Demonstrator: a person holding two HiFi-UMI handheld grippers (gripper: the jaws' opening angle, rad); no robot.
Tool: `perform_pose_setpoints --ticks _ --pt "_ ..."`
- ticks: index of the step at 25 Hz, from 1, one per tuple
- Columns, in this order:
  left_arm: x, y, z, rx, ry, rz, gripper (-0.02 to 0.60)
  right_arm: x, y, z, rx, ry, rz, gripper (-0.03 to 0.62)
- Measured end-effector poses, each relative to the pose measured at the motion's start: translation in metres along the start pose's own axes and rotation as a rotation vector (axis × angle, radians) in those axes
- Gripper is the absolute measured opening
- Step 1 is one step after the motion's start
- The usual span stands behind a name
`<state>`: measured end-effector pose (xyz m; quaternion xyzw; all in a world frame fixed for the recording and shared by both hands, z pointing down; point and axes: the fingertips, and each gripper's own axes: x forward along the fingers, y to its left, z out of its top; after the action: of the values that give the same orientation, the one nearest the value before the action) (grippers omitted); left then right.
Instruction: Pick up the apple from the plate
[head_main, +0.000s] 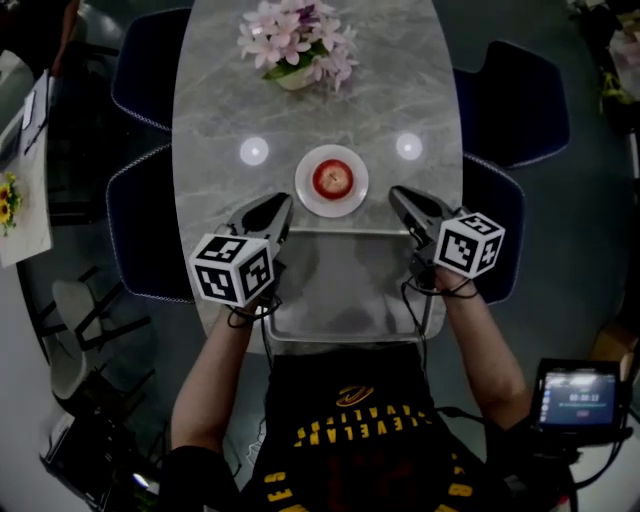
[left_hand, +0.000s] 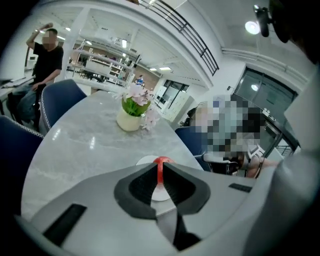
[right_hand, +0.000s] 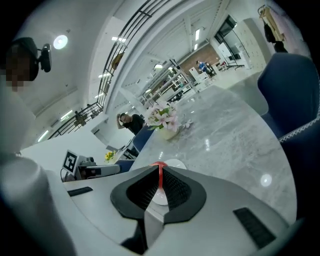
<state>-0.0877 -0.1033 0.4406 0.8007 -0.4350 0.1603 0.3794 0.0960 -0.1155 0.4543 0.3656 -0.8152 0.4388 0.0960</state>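
Left gripper and right gripper both have jaws together, holding nothing. The apple sits on the plate at the head view's centre, just ahead. One gripper should open wide first, then straddle it.

Shirt: yellow block lettering, upside down in the head view, reads roughly "CLEVELAND". The yellow line below it is cut off and unreadable. Small screen at lower right: a row of digits, too small to read. Left gripper and right gripper carry black-white square codes, no letters. Same kind of code on a device in the right gripper view.
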Motion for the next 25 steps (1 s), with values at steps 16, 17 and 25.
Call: perform_pose_setpoints --ticks 16,17,25 --pt "-0.105 -0.104 0.023 0.184 -0.274 0.011 0.034 -0.086 0.110 0.015 -0.305 -0.268 -0.060 0.028" --pt "-0.107 -0.107 0.023 0.186 -0.283 0.013 0.034 -0.091 0.114 0.018 -0.335 -0.296 -0.070 0.028" --pt "-0.135 -0.153 0.037 0.244 -0.388 -0.006 0.034 -0.124 0.164 0.034 -0.475 -0.462 -0.077 0.028"
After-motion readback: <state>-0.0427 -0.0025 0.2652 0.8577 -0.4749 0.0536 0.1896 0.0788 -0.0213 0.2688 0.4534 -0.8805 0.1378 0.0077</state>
